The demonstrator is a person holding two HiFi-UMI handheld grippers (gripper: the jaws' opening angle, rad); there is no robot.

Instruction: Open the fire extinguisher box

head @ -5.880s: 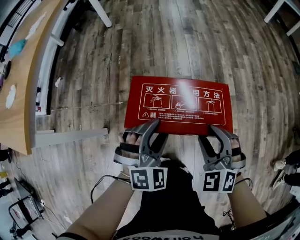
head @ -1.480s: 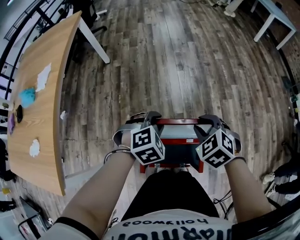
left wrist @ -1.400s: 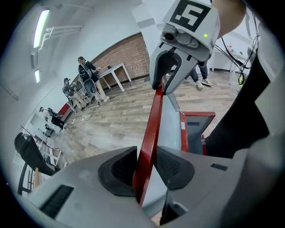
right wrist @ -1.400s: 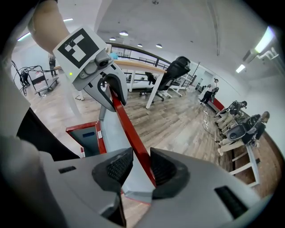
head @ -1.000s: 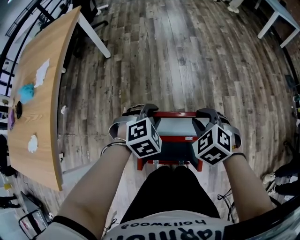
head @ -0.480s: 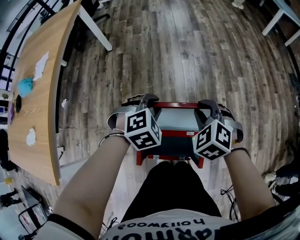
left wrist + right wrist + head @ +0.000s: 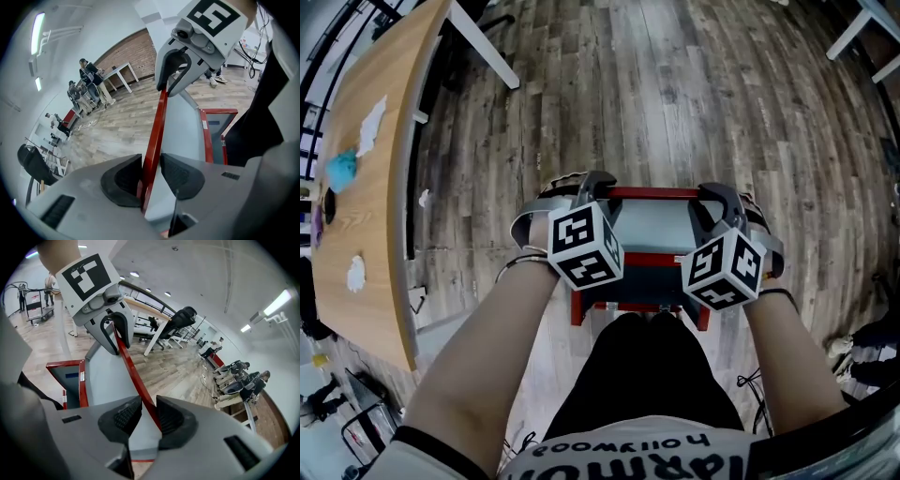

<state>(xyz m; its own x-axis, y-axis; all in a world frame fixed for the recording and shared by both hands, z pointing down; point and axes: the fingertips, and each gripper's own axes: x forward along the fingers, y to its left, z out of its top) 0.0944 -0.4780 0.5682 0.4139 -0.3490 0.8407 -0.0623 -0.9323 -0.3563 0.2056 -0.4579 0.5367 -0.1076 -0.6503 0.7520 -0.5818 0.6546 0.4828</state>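
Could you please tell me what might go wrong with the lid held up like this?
The left gripper and right gripper pinch only the thin edge of the red metal lid, so it might slip from the jaws and slam onto the red box. The person's legs are close to the box front, so a falling lid could strike them.
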